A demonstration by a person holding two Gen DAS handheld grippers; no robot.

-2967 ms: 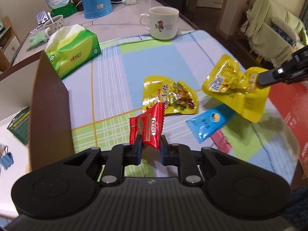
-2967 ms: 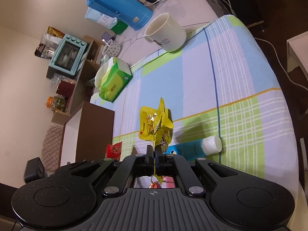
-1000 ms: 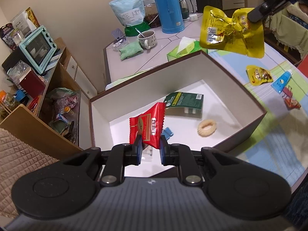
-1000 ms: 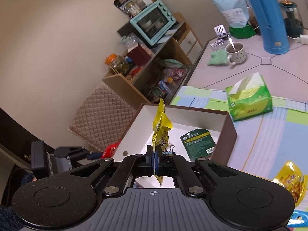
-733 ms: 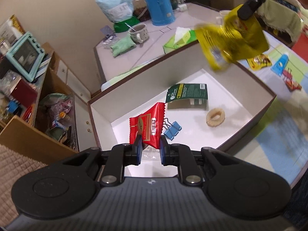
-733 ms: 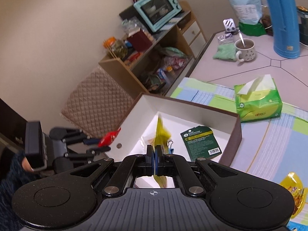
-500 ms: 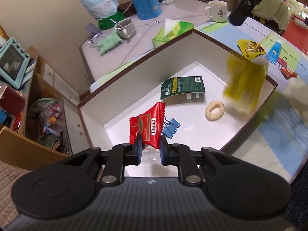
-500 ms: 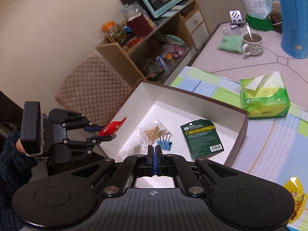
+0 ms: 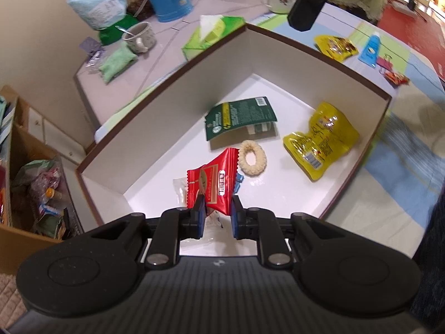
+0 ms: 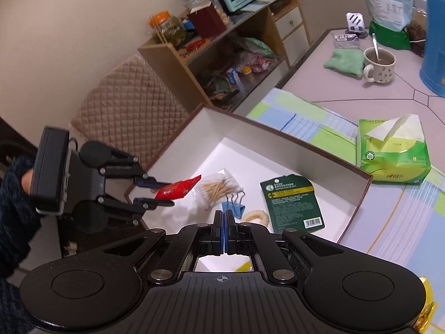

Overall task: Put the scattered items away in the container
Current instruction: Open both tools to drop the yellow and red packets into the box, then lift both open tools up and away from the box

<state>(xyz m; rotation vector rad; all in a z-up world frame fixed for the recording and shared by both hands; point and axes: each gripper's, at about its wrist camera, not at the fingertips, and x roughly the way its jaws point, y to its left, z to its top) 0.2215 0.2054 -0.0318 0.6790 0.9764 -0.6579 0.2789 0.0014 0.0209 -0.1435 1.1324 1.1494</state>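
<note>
So the left gripper (image 9: 217, 213) has its jaws clamped on a red snack packet (image 9: 214, 185) and hangs over the near corner of the brown box (image 9: 319, 53) – the packet isn't in yet, it's up in the air above the white floor. From the right wrist view you can see the same left gripper (image 10: 160, 193) side-on, packet (image 10: 178, 187) pinched between the fingertips, a hand in a dark fuzzy sleeve (image 10: 14, 194) behind it.

The right gripper (image 10: 224, 232) has its jaws pressed together with nothing between them, sitting above the box's near edge.

Inside the box: a yellow snack pouch (image 9: 319, 143) lying flat by the right wall, a beige ring (image 9: 252, 158), a dark green sachet (image 9: 240, 117), a blue binder clip (image 10: 233, 207) and a bag of toothpicks (image 10: 219, 185).

Out on the checked tabletop (image 9: 403, 144) beyond the box – another yellow pouch (image 9: 335, 46), a blue tube (image 9: 371, 50), a green tissue pack (image 10: 395, 153).
</note>
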